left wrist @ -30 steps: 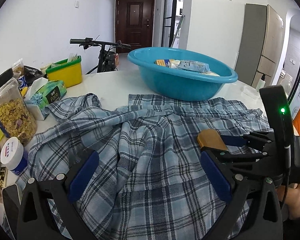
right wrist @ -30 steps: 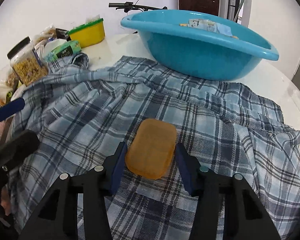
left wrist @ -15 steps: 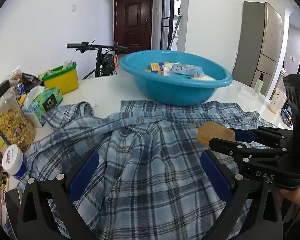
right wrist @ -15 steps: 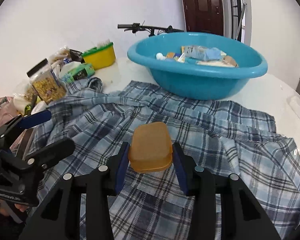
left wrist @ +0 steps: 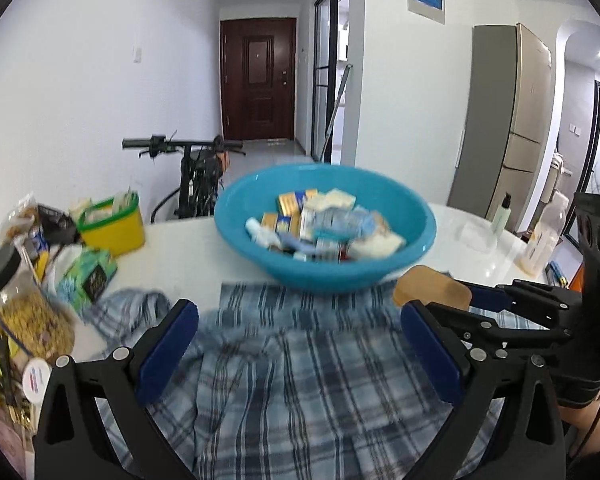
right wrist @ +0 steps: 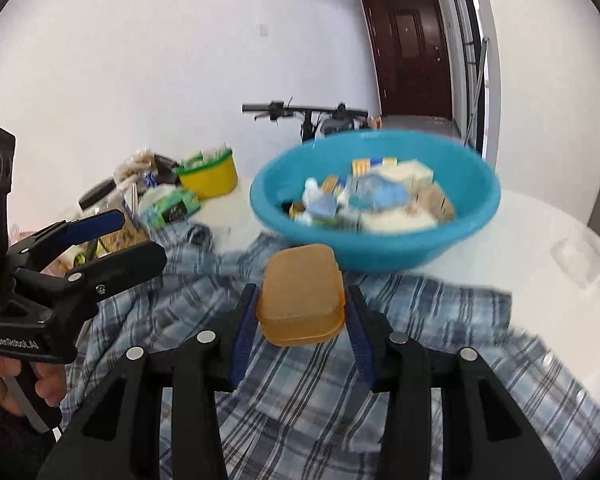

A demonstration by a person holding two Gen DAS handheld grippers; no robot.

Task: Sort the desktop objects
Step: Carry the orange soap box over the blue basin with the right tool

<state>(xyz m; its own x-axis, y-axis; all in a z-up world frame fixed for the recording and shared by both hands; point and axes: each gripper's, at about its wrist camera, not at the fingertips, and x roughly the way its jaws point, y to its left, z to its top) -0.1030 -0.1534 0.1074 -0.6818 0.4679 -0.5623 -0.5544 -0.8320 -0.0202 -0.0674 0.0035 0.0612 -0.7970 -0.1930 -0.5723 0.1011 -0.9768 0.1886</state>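
Carrying the orange lidded box is the step you are on: your right gripper is pinching it by its two sides, clear above the plaid shirt, just in front of the blue basin, which I am taking as the landmark. Judging by the packets and small cartons already piled in that basin, you are likely heading there, so the next move calls for carrying the box over the near rim before letting go; releasing early risks the box striking the rim and falling back onto the cloth. Your left gripper is standing wide with nothing between its pads, hovering over the shirt nearer you than the basin. Around the basin, the white tabletop is bearing the shirt in front, a yellow tub with a green rim to the left, then a green tissue pack and a jar of cereal. Behind the basin, a bicycle is leaning by the wall and a dark door is closing off the hallway.
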